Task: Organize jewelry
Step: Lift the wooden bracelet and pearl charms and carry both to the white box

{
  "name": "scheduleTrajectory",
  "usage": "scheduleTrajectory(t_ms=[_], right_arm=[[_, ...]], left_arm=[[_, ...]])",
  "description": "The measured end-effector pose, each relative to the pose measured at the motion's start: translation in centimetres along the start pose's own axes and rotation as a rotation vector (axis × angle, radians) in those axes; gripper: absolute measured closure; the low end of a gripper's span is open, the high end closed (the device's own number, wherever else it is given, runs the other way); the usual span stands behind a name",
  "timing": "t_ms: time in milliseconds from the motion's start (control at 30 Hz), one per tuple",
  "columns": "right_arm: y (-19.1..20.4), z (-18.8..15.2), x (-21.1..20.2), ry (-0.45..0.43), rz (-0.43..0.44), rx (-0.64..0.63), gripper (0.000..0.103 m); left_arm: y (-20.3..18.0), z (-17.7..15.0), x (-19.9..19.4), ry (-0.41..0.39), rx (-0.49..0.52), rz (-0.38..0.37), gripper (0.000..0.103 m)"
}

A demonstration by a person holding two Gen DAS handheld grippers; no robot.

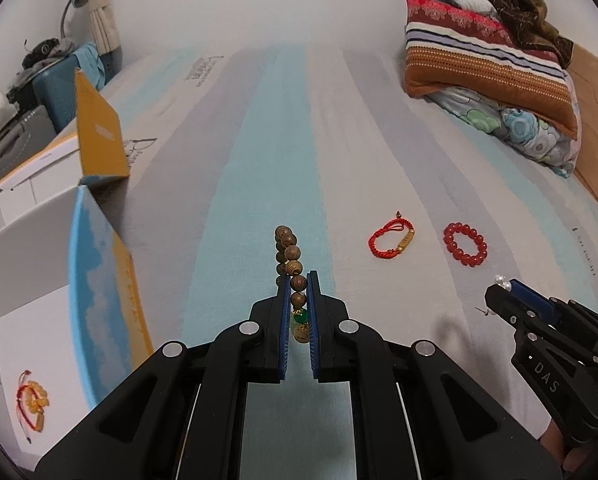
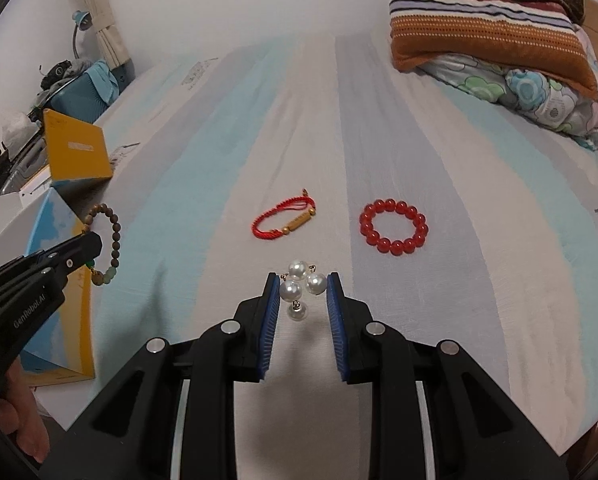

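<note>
On the striped bed sheet [image 2: 379,128], centre of both views, lie two loose pieces: a red cord bracelet [image 2: 285,218] with a gold tube bead, and just right of it a red bead bracelet [image 2: 394,227], apart from each other. Left gripper [image 1: 299,292]: jaws nearly closed, clamped on a wooden bead bracelet [image 1: 289,258] with a green bead near the pads; the loop stands up beyond the jaw tips, clear of the sheet. Seen from the right wrist view, the same bracelet hangs at left of frame in front of an open box [image 2: 65,296]. Right gripper [image 2: 303,286]: jaws narrow, pinching a cluster of pearl earrings [image 2: 301,282], one pearl dangling below. Lower left of the left wrist view: white box interior [image 1: 31,340] holding a red-and-yellow charm bracelet [image 1: 33,400]. Upper right: folded striped quilt [image 1: 487,64]. A hand [image 2: 15,412] grips the left tool's handle.
</note>
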State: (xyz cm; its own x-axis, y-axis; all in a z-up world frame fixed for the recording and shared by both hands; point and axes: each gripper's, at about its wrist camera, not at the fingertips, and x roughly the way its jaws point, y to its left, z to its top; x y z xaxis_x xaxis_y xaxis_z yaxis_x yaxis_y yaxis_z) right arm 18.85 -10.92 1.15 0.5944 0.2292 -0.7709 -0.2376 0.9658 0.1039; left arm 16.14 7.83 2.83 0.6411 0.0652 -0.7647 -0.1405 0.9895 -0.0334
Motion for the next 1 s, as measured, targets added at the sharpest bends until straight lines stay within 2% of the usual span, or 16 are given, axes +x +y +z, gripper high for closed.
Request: scheduleTrajectory(t_ms=[500, 1000], right_arm=[[4.4, 1.4, -4.5, -0.063, -0.01, -0.058, 0.08], [11.8, 2.0, -7.6, -0.118, 0.022, -0.14, 0.08]], left_arm=[[4.2, -0.7, -5.5, -0.056, -0.048, 0.027, 0.096], [10.1, -2.1, -11.2, -0.138, -0.123, 0.051, 0.096]])
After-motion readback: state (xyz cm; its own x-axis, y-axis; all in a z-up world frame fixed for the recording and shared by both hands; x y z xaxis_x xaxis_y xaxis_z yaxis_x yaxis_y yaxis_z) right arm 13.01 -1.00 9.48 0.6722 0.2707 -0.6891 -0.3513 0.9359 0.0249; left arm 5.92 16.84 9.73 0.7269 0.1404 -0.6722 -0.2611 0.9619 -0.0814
